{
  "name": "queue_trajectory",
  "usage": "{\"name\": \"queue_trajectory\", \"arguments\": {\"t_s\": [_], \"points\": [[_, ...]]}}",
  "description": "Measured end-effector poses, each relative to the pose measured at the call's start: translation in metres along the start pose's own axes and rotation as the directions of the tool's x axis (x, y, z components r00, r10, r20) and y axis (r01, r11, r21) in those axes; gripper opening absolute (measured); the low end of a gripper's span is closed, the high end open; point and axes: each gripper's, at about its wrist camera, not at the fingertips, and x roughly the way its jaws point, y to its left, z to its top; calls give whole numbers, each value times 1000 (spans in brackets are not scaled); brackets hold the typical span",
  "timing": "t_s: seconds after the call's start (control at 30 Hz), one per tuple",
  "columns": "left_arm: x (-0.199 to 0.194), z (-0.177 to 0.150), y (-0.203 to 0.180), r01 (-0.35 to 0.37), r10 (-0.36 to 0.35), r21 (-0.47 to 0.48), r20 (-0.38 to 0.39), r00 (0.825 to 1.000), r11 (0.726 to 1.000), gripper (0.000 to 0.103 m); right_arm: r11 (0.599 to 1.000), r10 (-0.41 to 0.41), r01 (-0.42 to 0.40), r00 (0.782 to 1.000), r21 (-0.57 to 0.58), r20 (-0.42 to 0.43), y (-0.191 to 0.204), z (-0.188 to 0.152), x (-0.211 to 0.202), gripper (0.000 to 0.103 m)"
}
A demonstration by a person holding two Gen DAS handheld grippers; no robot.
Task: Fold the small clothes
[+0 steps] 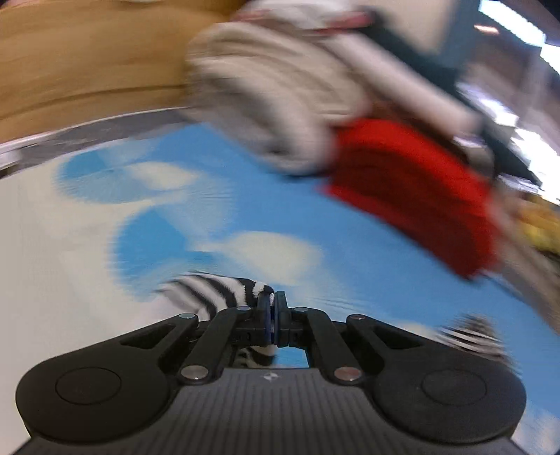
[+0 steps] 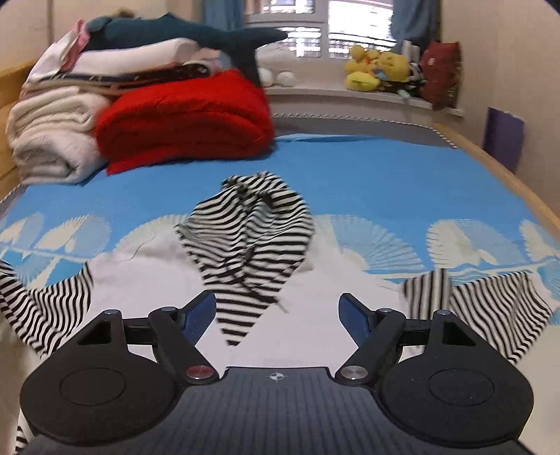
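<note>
A black-and-white striped garment [image 2: 245, 238] lies bunched on the blue-and-white bed sheet [image 2: 385, 175]. Striped parts of it spread out to the left [image 2: 45, 308] and right [image 2: 490, 311]. My right gripper [image 2: 276, 309] is open just short of the bunched middle, with only the garment's lower tip between its fingers and no pad touching it. The left wrist view is blurred by motion. There my left gripper [image 1: 274, 301] is shut on a fold of the striped garment [image 1: 210, 290], which trails off to the left above the sheet [image 1: 350, 245].
A folded red blanket [image 2: 189, 119] and rolled white blankets [image 2: 52, 136] are stacked at the far left of the bed, with a dark shark plush [image 2: 182, 33] on top. Yellow plush toys [image 2: 378, 68] sit on the window ledge. A wooden bed frame [image 2: 518, 182] runs along the right.
</note>
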Motion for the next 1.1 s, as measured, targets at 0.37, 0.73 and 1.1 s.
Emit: {"name": "queue_trajectory", "arguments": {"t_s": [0.37, 0.73, 1.1], "points": [[-57, -108, -171, 553, -403, 231, -476, 782, 800, 32, 968, -17, 30, 998, 247, -54, -58, -7, -1, 21], [11, -54, -104, 105, -81, 33, -429, 900, 994, 32, 817, 70, 85, 967, 571, -244, -106, -37, 68, 25], [27, -49, -97, 75, -69, -3, -438, 896, 997, 32, 619, 138, 166, 939, 768, -314, -125, -70, 136, 24]]}}
